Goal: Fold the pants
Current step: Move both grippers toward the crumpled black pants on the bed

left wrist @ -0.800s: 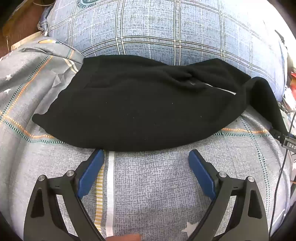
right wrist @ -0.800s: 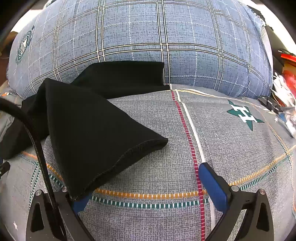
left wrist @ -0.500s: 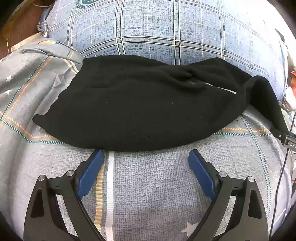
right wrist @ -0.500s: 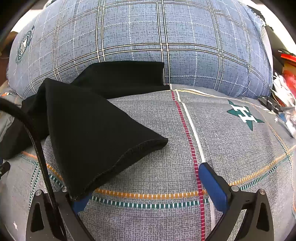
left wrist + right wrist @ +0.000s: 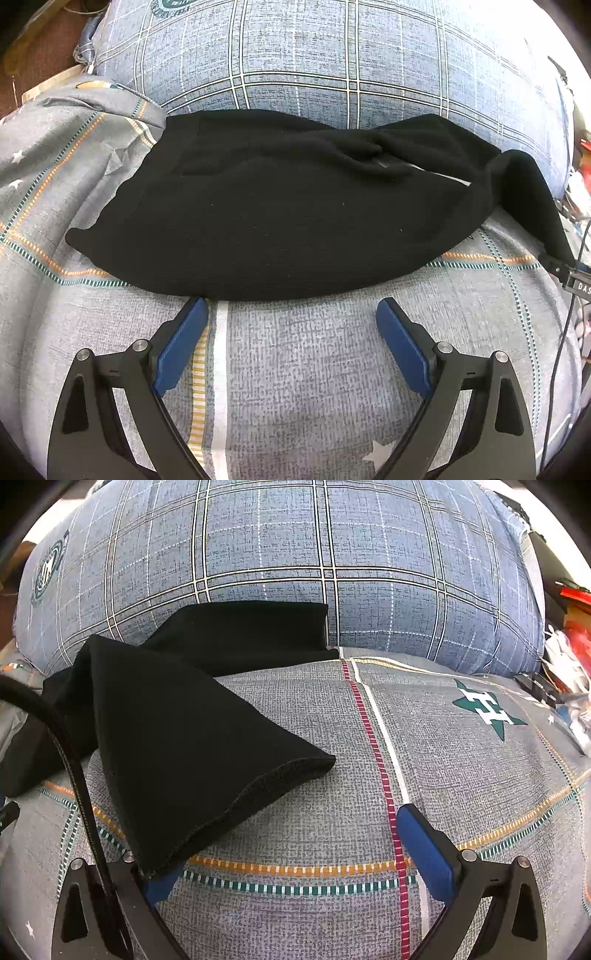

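Both jaws stand wide open, and neither one holds anything. For the left gripper [image 5: 291, 306], the two blue pads [image 5: 181, 343] are far apart over the grey bedcover [image 5: 303, 369], and only bare cloth with a white and a yellow stripe lies between them. The tips of these pads come just beside the near edge of the pants [image 5: 280, 214], the left tip almost at the edge, but I cannot tell if it touches.

For the right gripper [image 5: 280, 845], the right pad [image 5: 424, 853] is clear to see over the bedcover [image 5: 314, 775]. The left pad is mostly covered by the hem of one pant leg [image 5: 177, 760], which lies on top of this finger. The pads do not press on the cloth. A black cable [image 5: 70, 760] runs beside this leg, on its left side, down to the gripper.

The pants are black and lie across the bedcover. In the left view they are a broad, flattened shape, just beyond the gripper, with a few wrinkles near the middle. At the right end of the pants one part rises and reaches toward the edge of the picture. In the right view the other leg [image 5: 251, 631] lies behind the first one, with its straight end against the pillow [image 5: 332, 546].

Behind the pants is this large blue checked pillow [image 5: 332, 55], touching their far edge. Beside the pillow, at its right, some red and white things [image 5: 569, 642] are too blurred to name.
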The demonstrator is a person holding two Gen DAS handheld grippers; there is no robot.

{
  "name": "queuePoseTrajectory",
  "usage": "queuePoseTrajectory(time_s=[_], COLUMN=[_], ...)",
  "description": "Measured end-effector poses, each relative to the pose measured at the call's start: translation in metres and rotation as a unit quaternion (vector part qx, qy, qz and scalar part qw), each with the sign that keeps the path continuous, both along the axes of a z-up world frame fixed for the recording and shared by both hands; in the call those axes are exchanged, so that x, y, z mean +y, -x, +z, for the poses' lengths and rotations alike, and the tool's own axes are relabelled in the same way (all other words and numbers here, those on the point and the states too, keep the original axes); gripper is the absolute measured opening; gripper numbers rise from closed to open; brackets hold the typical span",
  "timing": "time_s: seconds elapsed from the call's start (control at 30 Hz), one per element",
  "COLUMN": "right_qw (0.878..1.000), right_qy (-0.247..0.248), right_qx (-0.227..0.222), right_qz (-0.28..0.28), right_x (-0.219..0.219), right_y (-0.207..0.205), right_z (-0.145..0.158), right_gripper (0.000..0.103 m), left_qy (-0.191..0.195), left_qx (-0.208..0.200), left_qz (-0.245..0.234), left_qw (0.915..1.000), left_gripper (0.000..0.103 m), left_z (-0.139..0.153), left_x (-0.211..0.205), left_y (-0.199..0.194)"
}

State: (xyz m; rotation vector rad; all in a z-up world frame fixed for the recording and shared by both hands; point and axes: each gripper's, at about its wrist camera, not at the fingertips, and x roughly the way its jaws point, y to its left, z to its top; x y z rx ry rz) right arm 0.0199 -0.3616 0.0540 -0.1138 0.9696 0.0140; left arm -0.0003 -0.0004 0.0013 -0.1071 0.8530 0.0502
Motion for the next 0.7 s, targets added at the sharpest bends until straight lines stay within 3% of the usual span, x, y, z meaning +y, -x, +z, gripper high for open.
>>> queuePoseTrajectory(time_s=[0.33, 0.5, 0.63, 0.7], right_qw=[1.0, 0.998, 0.996, 0.994], right_qy=[-0.005, -0.037, -0.069, -0.095], right_qx=[0.007, -0.001, -0.009, -0.009], right_qz=[0.001, 0.06, 0.062, 0.058], right_x=[0.001, 0.008, 0.012, 0.015], right_y=[0.004, 0.039, 0.065, 0.073], right_z=[0.002, 0.009, 0.019, 0.024], right_gripper=[0.103, 0.1, 0.089, 0.089], left_qy=[0.001, 0.022, 0.03, 0.017], left_qx=[-0.002, -0.017, -0.034, -0.043], left_qz=[-0.002, 0.004, 0.014, 0.01], left_qw=[1.0, 0.9996, 0.9989, 0.9989], left_gripper=[0.093, 0.093, 0.093, 0.093], left_z=[0.001, 0.007, 0.016, 0.024], left_x=[0.002, 0.011, 0.015, 0.013], left_y=[0.005, 0.016, 0.027, 0.033])
